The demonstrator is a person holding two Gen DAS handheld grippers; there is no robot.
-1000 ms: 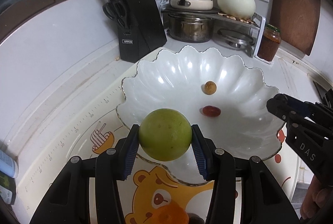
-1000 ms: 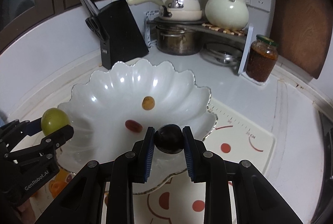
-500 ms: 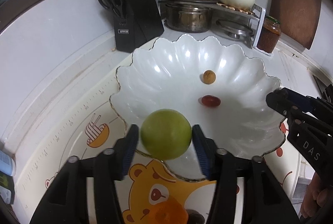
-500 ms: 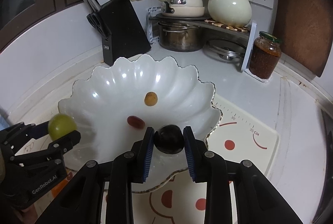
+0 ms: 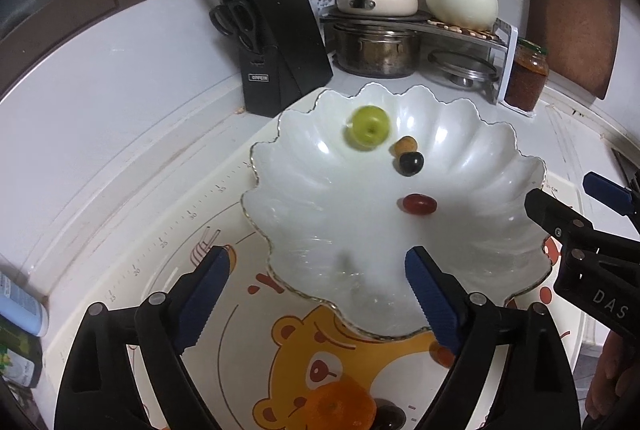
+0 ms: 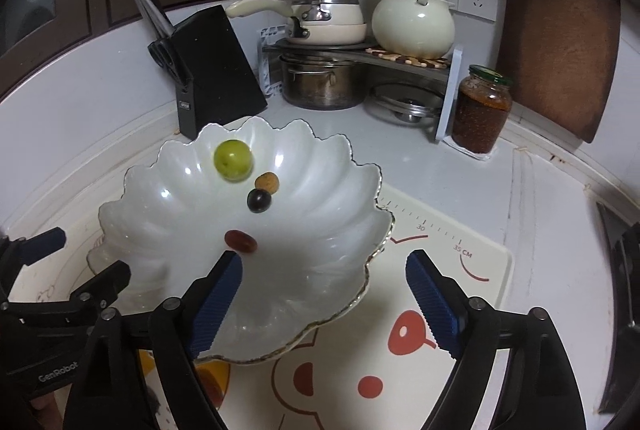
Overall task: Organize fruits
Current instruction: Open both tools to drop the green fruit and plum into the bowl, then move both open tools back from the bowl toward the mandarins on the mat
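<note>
Both claws had just sprung wide, left claw (image 5: 314,294) and right claw (image 6: 322,294) empty. The green fruit (image 5: 370,127) blurred at the bowl's (image 5: 472,134) upper-left slope, likely rolling; it could knock the dark grape (image 5: 411,163) or climb over the rim.

Dim indoor light with overhead glare spots on the white bowl (image 5: 460,134); the green fruit (image 5: 370,127) is motion-blurred; fisheye bending and dark corners.

Kitchen counter corner, cluttered.
Black knife block (image 6: 216,70) beside steel pot (image 6: 320,84); cream casserole (image 6: 414,20) on rack; sauce jar (image 6: 482,110) right.
</note>
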